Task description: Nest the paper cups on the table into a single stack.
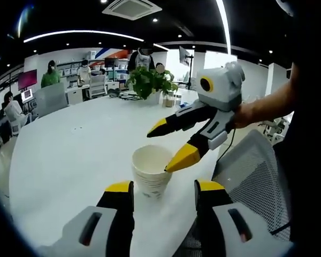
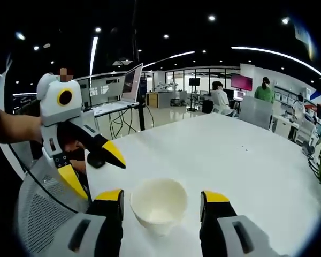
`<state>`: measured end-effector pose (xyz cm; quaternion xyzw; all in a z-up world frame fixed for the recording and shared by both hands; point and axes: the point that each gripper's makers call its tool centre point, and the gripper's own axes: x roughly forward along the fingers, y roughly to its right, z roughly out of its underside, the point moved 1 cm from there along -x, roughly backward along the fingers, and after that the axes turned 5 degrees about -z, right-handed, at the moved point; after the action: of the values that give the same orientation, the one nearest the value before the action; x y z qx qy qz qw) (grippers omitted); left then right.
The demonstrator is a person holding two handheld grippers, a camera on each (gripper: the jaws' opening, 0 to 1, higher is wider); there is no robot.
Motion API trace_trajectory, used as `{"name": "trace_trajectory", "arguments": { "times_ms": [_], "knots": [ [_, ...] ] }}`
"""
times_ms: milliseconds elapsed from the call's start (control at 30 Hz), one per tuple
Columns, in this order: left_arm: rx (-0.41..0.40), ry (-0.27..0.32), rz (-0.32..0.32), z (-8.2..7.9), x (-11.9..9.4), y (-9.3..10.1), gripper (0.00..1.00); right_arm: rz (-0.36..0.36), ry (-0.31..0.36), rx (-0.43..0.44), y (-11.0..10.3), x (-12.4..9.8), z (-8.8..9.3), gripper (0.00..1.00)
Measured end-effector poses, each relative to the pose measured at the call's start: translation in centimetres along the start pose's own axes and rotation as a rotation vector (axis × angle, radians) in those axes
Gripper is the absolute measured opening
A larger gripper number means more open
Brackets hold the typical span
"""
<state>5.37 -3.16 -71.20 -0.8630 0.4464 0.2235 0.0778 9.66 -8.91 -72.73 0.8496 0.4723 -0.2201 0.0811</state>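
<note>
Left gripper view: your left gripper is hovering wide open around the paper cups, lower centre on the white bench; your right gripper is gaping over their rim.

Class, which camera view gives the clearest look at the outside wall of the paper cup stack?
The left gripper view: the paper cup stack shows its side wall with stacked rims, upright on the white table. The right gripper view looks down into its mouth, showing mostly rim and interior.
</note>
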Motion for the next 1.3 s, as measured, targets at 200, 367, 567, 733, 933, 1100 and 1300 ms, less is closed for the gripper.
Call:
{"name": "trace_trajectory", "arguments": {
  "times_ms": [200, 367, 567, 733, 933, 1100, 1300],
  "knots": [
    [0.024, -0.042, 0.003, 1.1, 1.1, 0.0, 0.44, -0.014, -0.019, 0.012, -0.1, -0.1, 0.9, 0.58],
    [0.027, -0.083, 0.011, 2.4, 2.3, -0.1, 0.44, -0.020, -0.030, 0.027, -0.2, 0.1, 1.6, 0.58],
    [0.050, -0.116, 0.001, 3.3, 4.3, -0.5, 0.43, -0.027, -0.033, 0.044, -0.3, 0.5, 1.7, 0.56],
    [0.046, -0.111, -0.006, 3.5, 5.8, -1.0, 0.43, -0.023, -0.020, 0.066, -0.1, 0.8, 1.4, 0.55],
    [0.056, -0.120, 0.012, 4.0, 7.2, -1.1, 0.41, -0.024, -0.025, 0.102, 0.1, 1.5, 1.9, 0.51],
    [0.073, -0.127, 0.011, 3.9, 7.8, -1.8, 0.35, -0.028, -0.029, 0.114, 0.0, 2.0, 2.0, 0.46],
    [0.082, -0.121, 0.012, 3.1, 7.9, -2.5, 0.35, -0.014, -0.007, 0.115, 1.0, 2.4, 1.3, 0.46]
  ]
}}
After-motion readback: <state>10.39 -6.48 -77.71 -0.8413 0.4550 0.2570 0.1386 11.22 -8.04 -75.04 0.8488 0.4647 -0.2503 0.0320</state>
